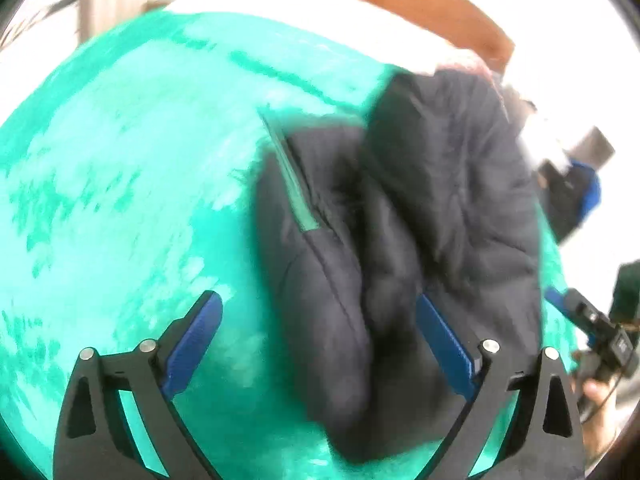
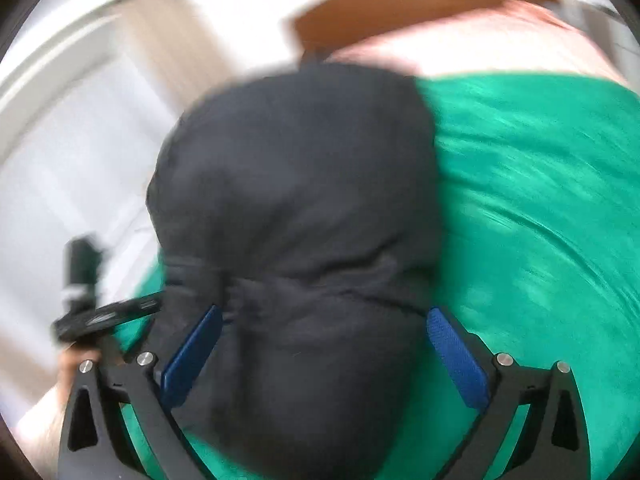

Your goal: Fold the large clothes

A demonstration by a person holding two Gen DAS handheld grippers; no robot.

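A dark navy padded jacket (image 1: pixel 420 240) lies bunched on a green bed cover (image 1: pixel 120 180). A green zip strip (image 1: pixel 296 188) shows on its left side. My left gripper (image 1: pixel 320 312) is open, hovering over the jacket's near end, with the garment lying between and beyond the fingers. In the right wrist view the jacket (image 2: pixel 296 200) fills the middle as a rounded heap on the green cover (image 2: pixel 540 220). My right gripper (image 2: pixel 324 324) is open, its blue pads on either side of the heap's near end. Both views are motion-blurred.
The other gripper and a hand show at the right edge of the left wrist view (image 1: pixel 600 340) and at the left of the right wrist view (image 2: pixel 88 308). A brown headboard (image 2: pixel 420 4) and pink bedding (image 2: pixel 500 40) lie beyond. White floor (image 2: pixel 72 160) is left of the bed.
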